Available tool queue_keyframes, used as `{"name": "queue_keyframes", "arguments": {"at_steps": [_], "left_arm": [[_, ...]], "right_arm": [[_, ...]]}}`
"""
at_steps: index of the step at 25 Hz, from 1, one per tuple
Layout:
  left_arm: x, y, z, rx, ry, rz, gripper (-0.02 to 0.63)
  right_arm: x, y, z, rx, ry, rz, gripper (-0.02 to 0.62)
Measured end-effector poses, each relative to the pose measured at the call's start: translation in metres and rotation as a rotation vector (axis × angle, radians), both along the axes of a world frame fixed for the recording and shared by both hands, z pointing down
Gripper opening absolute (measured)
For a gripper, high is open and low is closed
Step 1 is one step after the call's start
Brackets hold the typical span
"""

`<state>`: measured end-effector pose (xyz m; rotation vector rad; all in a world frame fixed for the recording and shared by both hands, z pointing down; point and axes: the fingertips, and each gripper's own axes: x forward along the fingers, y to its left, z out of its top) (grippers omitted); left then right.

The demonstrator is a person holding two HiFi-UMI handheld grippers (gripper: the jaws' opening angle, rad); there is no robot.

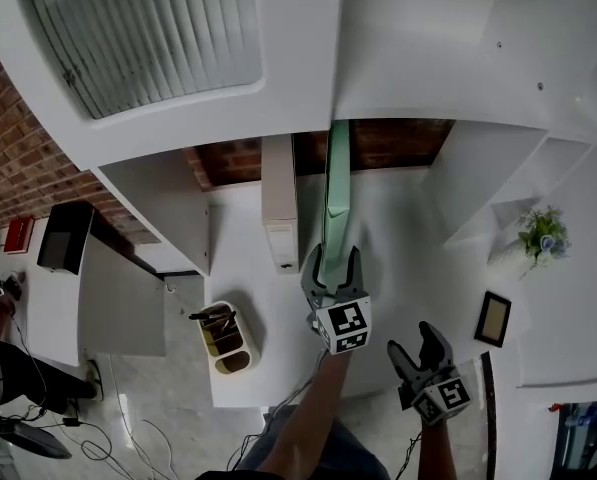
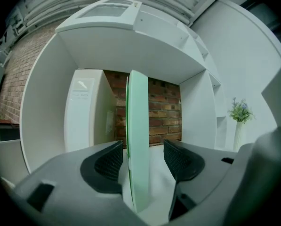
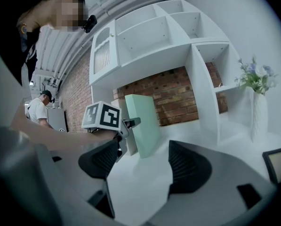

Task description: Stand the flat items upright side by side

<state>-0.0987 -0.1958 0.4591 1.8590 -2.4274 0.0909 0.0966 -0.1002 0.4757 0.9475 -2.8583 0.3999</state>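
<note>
The board (image 1: 336, 193) is showing pale mint green, the box (image 1: 280, 208) left of it white like the shelf (image 2: 46, 121). Far behind, the brick wall (image 2: 164, 112) is showing red-brown. The grey left gripper (image 1: 334, 266) is carrying a cube (image 1: 344, 326) of black-and-white squares.

Bottom of green board (image 1: 336, 193) hidden behind left gripper (image 1: 335, 268) in head view; in left gripper view it drops out of sight behind the gripper body. Base of white box (image 2: 86, 112) hidden by a jaw. Contents of holder (image 1: 228, 338) dark, can't tell. Frame (image 1: 494, 319) too small to read; cut by the edge in right gripper view. Person (image 1: 8, 373) cut off at left edge.
</note>
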Motion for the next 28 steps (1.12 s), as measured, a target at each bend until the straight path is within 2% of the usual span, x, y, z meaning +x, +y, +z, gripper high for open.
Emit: {"name": "queue_keyframes", "arguments": {"at_steps": [3, 8, 11, 14, 16, 19, 25, 28], "left_arm": [[0.013, 0.027, -0.006, -0.008, -0.009, 0.061, 0.244], [0.052, 0.074, -0.025, -0.006, -0.047, 0.284, 0.244], [0.065, 0.097, -0.036, -0.008, -0.009, 0.402, 0.225], [0.064, 0.115, -0.047, -0.008, 0.009, 0.486, 0.149], [0.057, 0.123, -0.054, -0.003, 0.019, 0.513, 0.086], [0.048, 0.134, -0.062, 0.003, 0.031, 0.528, 0.047], [0.049, 0.150, -0.074, 0.010, 0.012, 0.577, 0.015], [0.049, 0.154, -0.075, 0.002, 0.011, 0.578, 0.009]], "right_arm": [[0.001, 0.002, -0.009, 0.022, -0.025, 0.040, 0.331], [0.009, 0.004, -0.033, 0.058, -0.088, 0.127, 0.324], [0.016, 0.004, -0.047, 0.080, -0.119, 0.188, 0.280], [0.024, 0.007, -0.056, 0.108, -0.112, 0.251, 0.207], [0.030, 0.009, -0.059, 0.116, -0.106, 0.291, 0.161], [0.039, 0.015, -0.064, 0.122, -0.097, 0.342, 0.098], [0.056, 0.022, -0.072, 0.159, -0.076, 0.429, 0.014], [0.059, 0.025, -0.073, 0.163, -0.071, 0.445, -0.002]]}}
